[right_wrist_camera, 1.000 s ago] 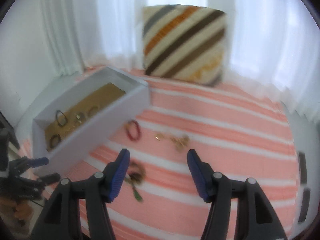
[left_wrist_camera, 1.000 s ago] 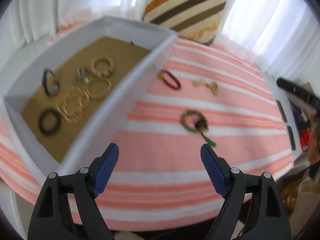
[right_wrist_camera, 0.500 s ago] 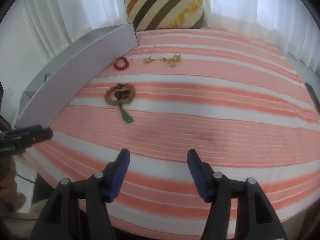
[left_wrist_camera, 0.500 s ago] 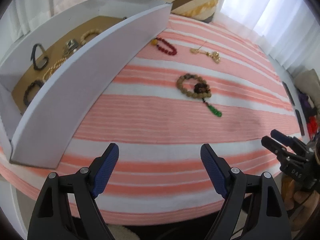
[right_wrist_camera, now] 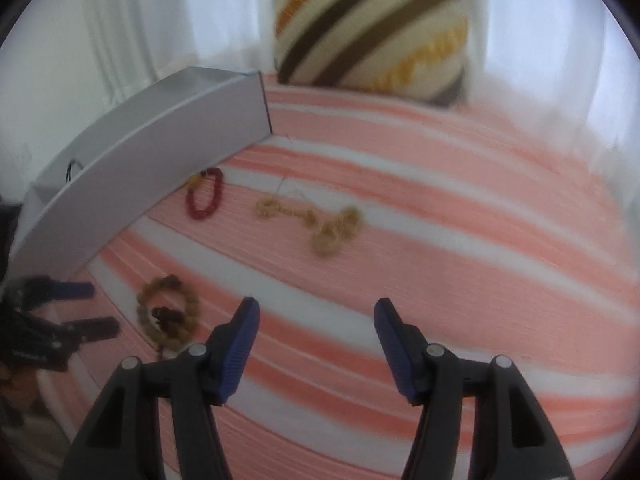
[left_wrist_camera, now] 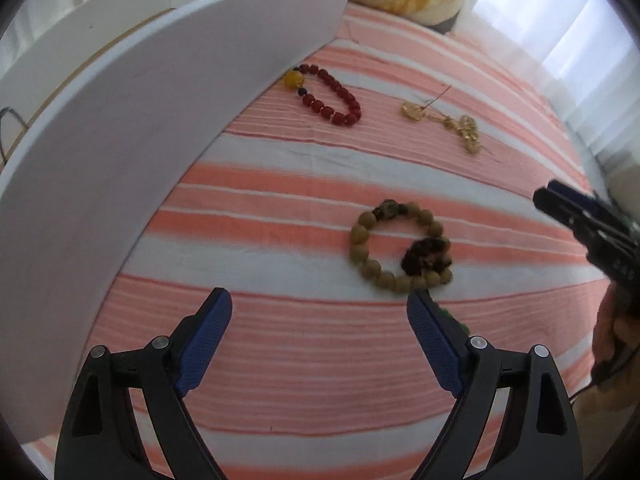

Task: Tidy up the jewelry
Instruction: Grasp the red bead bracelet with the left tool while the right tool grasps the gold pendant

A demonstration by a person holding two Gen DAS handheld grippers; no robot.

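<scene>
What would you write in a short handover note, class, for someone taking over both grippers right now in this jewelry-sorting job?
Left gripper: jaws open, just opened further, nothing between them, just short of the tan bead bracelet.
Right gripper: jaws open, empty, over bare striped cloth.
White box sits at the left; its contents are mostly hidden from here.
Left to do: the tan bead bracelet, red bead bracelet by the box wall, and gold chain piece all lie on the cloth outside the box.

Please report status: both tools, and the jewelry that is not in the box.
Left tool open, just widened, empty. Right tool open, empty. Tan bead bracelet, red bracelet, gold chain lie loose beside white box. Nothing blocking.
</scene>
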